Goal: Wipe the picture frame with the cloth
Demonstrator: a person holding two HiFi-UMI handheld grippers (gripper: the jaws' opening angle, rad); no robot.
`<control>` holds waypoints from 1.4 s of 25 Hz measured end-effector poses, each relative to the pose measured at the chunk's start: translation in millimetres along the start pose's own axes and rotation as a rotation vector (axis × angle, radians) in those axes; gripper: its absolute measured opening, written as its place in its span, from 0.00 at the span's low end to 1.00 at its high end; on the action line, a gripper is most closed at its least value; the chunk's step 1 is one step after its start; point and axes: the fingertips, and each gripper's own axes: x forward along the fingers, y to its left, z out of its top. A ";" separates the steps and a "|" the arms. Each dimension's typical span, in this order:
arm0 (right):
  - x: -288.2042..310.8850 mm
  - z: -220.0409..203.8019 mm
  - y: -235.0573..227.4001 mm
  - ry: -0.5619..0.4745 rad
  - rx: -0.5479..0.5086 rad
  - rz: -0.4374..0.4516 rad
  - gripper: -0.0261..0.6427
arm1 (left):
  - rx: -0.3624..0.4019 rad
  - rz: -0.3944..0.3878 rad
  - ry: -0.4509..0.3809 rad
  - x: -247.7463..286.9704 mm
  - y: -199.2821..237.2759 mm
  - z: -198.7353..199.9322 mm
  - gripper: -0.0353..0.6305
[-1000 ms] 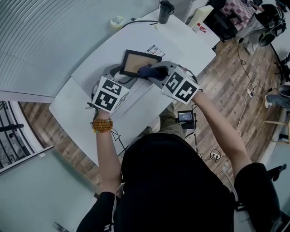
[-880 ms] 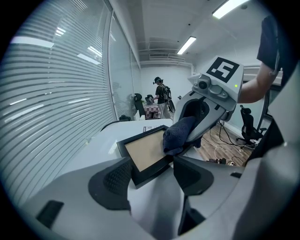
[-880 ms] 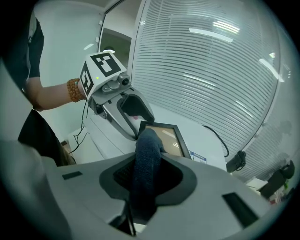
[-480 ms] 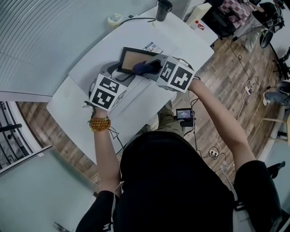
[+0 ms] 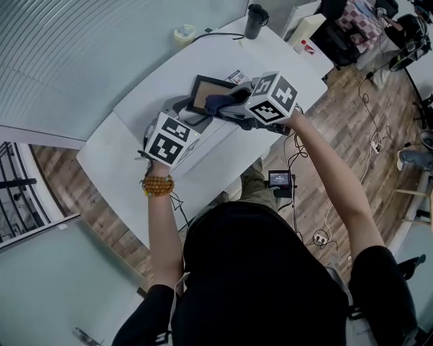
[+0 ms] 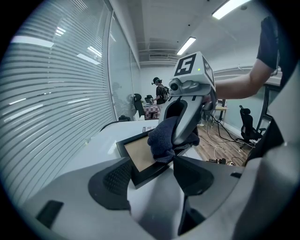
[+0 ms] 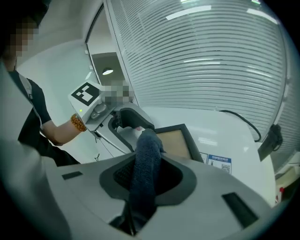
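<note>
The black picture frame with a tan panel stands tilted over the white table. My left gripper grips its near edge; in the left gripper view the frame spans the gap between both pads, which press on it. My right gripper is shut on a dark blue cloth. The cloth rests against the frame's right side, pressed on by the right gripper's fingers. In the right gripper view the cloth fills the jaws and hides the frame's near corner.
At the table's far end stand a black cup, a roll of tape and a dark cable. A printed sheet lies beside the frame. A white box sits at the far right. Window blinds run along the left.
My right gripper has rolled so its marker cube faces more upward, and the cloth has shifted along the frame's right side. The left gripper keeps its hold.
</note>
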 end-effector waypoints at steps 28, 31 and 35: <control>32.3 58.0 -78.1 0.061 -0.184 -0.291 0.15 | 0.011 0.001 0.004 -6.7 1.3 1.1 0.47; 20.6 47.7 -80.6 0.087 -0.162 -0.277 0.15 | 0.008 0.002 0.003 -5.4 1.8 2.5 0.47; -3.0 21.8 -82.4 0.092 -0.135 -0.292 0.15 | 0.005 -0.006 0.004 -2.7 1.7 1.1 0.47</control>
